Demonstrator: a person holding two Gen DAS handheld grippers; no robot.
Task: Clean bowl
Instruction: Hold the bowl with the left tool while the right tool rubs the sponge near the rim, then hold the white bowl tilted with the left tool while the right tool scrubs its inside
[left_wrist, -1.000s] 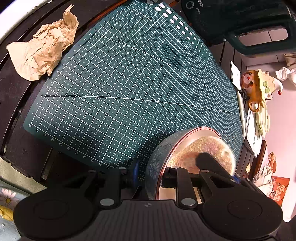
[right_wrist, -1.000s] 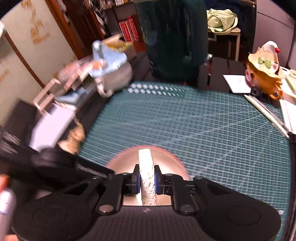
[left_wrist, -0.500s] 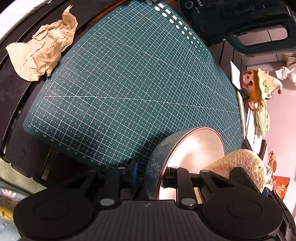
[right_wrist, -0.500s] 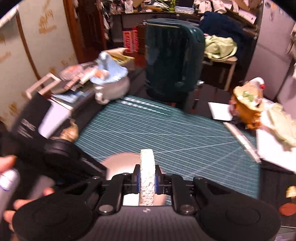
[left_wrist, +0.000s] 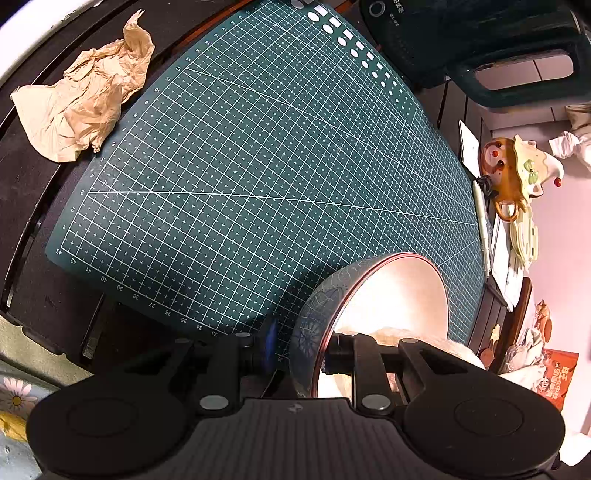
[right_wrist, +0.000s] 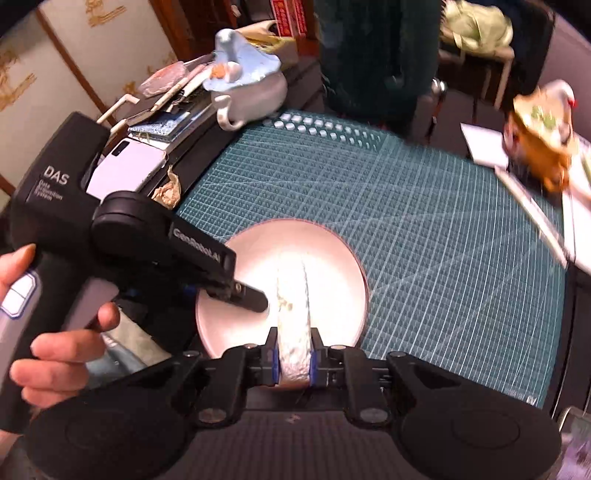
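- The right gripper (right_wrist: 293, 363) is clamped on a soft white sponge (right_wrist: 293, 314), which reaches down into the bowl (right_wrist: 332, 266).
- The left gripper (left_wrist: 299, 356) pinches the bowl's near wall, one finger inside, one outside (a narrow hold on the rim).
- The bowl looks like glazed ceramic: stiff, probably slippery and breakable, so the rim grip suits it.
- It sits at the near edge of the cutting mat (left_wrist: 240, 166); most of the mat beyond lies bare, clutter only at the sides.

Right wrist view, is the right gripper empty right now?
No, the right gripper is clamped on a white sponge that reaches down into the bowl.
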